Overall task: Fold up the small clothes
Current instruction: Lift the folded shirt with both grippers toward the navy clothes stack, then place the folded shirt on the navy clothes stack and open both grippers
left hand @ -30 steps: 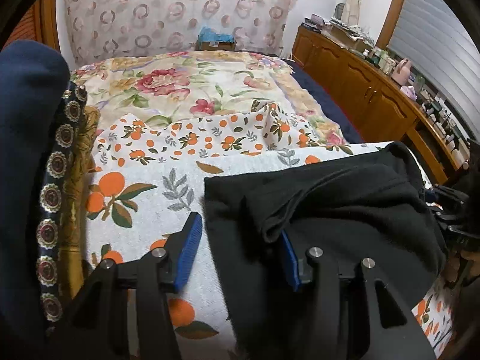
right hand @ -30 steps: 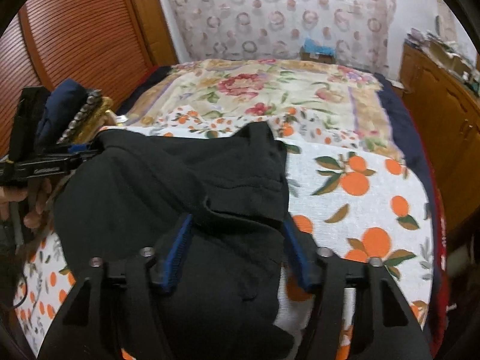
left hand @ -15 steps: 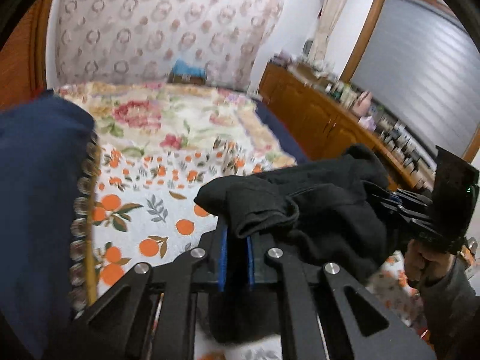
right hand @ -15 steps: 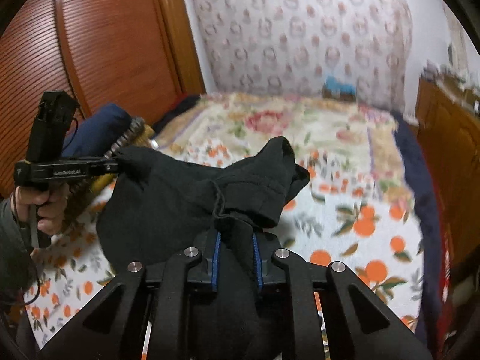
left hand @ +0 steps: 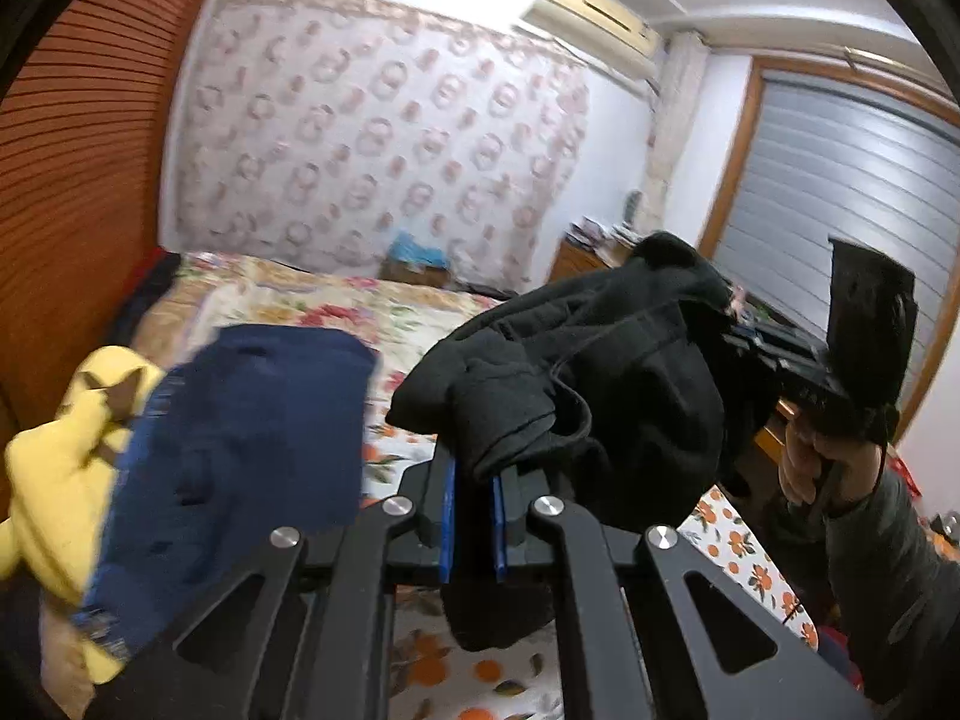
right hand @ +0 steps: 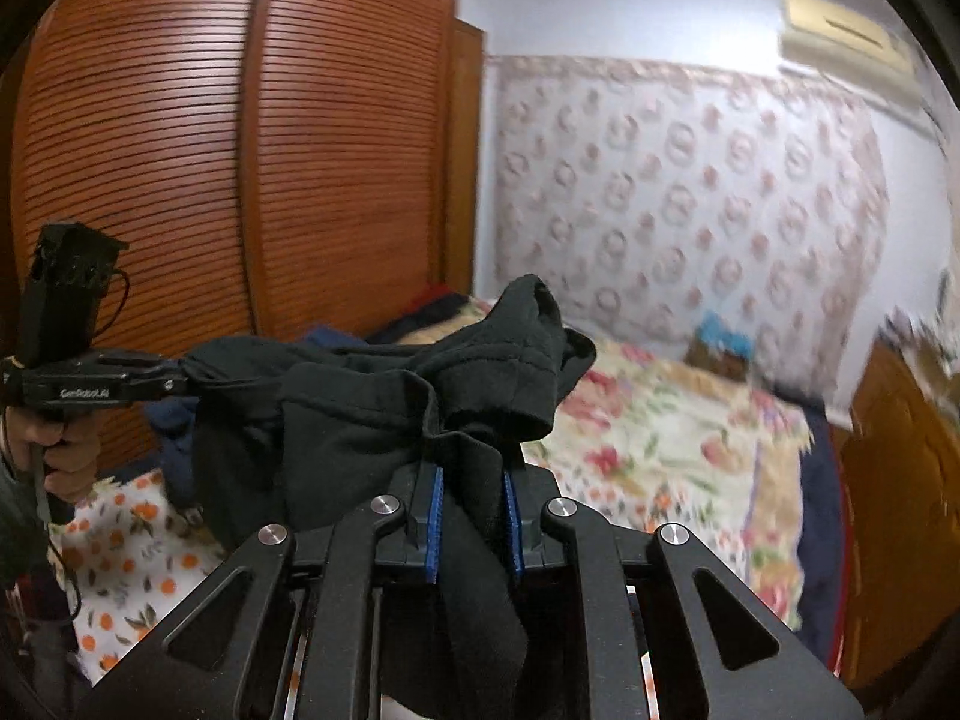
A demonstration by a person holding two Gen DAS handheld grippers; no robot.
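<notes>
Crumpled black fabric garment (left hand: 600,384) hides the bed (left hand: 420,312) surface beneath it and covers the fingertips of the right gripper (left hand: 744,339) in the left wrist view. The garment's lower end drops behind the linkage. Motion blur smears the folded navy blue cloth (left hand: 240,450), the yellow cloth (left hand: 54,468) and the wooden cabinet (right hand: 894,492) clutter.

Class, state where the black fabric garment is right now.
In both wrist views the black fabric garment hangs above the orange-print bedsheet, clamped between the left gripper and right gripper.
</notes>
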